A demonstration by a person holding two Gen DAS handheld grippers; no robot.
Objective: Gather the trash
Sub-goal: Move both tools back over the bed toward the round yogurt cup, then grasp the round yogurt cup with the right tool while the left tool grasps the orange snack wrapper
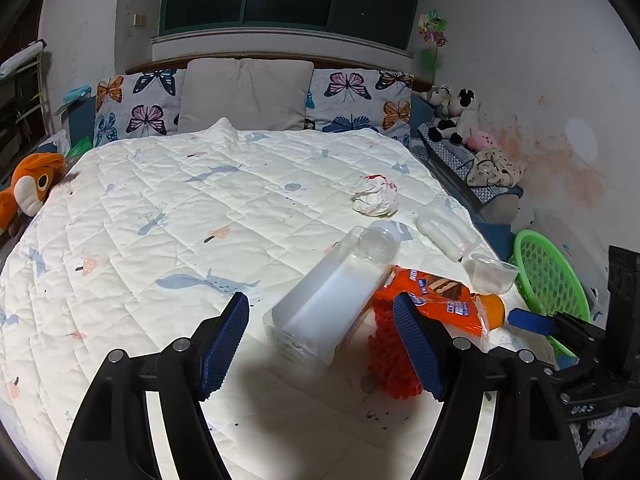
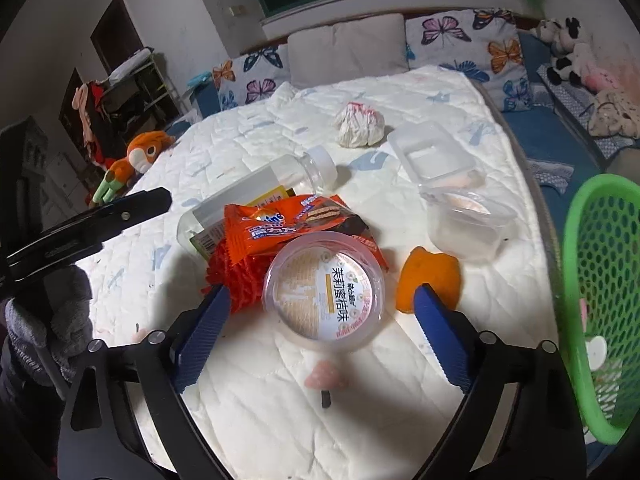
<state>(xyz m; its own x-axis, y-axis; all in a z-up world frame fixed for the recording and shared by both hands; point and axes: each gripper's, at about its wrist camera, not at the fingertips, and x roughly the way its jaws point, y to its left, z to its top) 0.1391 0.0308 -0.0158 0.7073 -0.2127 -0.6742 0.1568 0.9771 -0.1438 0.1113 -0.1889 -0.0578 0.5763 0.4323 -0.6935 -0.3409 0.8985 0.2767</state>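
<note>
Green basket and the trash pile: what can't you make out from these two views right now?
- Green basket: right wrist view cuts it at the edge; its contents are unclear through the mesh.
- Clear bottle: left wrist view, whether anything is inside is unclear.
- Red knit thing: under the orange wrapper; its shape is hidden.
- Round tub: sealed film hides its contents.

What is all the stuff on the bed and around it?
Clear bottle: one, white cap, lying mid-bed.
Snack wrapper: one, orange, leaning on the bottle.
Round sealed cup: one, clear, printed lid, between the right gripper's fingers.
Clear tubs: two, near the bed's right edge.
Crumpled tissue: one, white with red, farther up the bed.
Orange peel: one piece, beside the cup.
Red mesh: one, under the wrapper.
Basket: one, green, beside the bed.
Plush toy: one, orange, left edge.
Left gripper: open.
Right gripper: open.
</note>
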